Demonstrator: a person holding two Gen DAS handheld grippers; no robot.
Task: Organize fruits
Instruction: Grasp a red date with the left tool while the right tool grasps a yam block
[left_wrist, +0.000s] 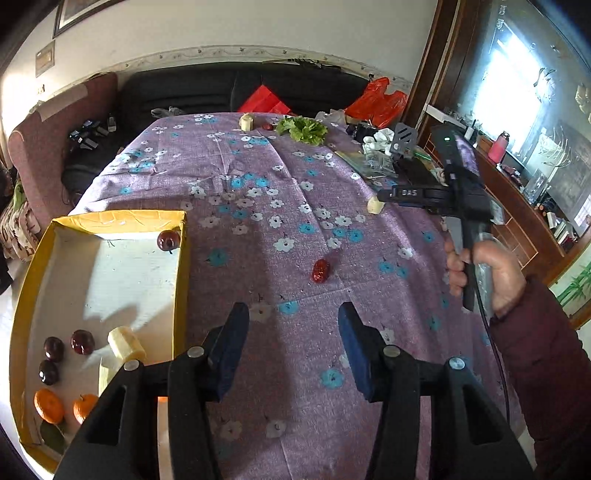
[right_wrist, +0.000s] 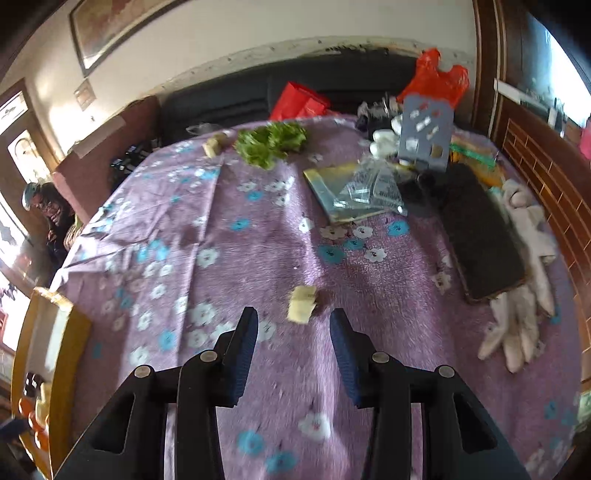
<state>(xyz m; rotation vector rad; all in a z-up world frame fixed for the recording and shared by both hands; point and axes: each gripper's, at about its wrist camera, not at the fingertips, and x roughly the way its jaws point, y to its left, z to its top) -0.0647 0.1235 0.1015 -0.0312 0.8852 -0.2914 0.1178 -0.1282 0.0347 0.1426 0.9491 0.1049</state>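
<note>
While both tools hover over the purple cloth (left_wrist: 258, 229):
Left gripper (left_wrist: 293, 317): fingers spread wide, empty; red date (left_wrist: 320, 270) at 12 o'clock.
Right gripper (right_wrist: 293, 325): spread wide, empty, held level by hand (left_wrist: 484, 273); pale fruit chunk (right_wrist: 303, 304) at 12 o'clock.
Yellow box (left_wrist: 181, 280): 9 o'clock, holding fruit.

left wrist: above tablecloth (left_wrist: 280, 206), facing sofa | right wrist: same, closer

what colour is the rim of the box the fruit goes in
Yellow rim on the box, with a white inside; it shows best in the left wrist view.
</note>
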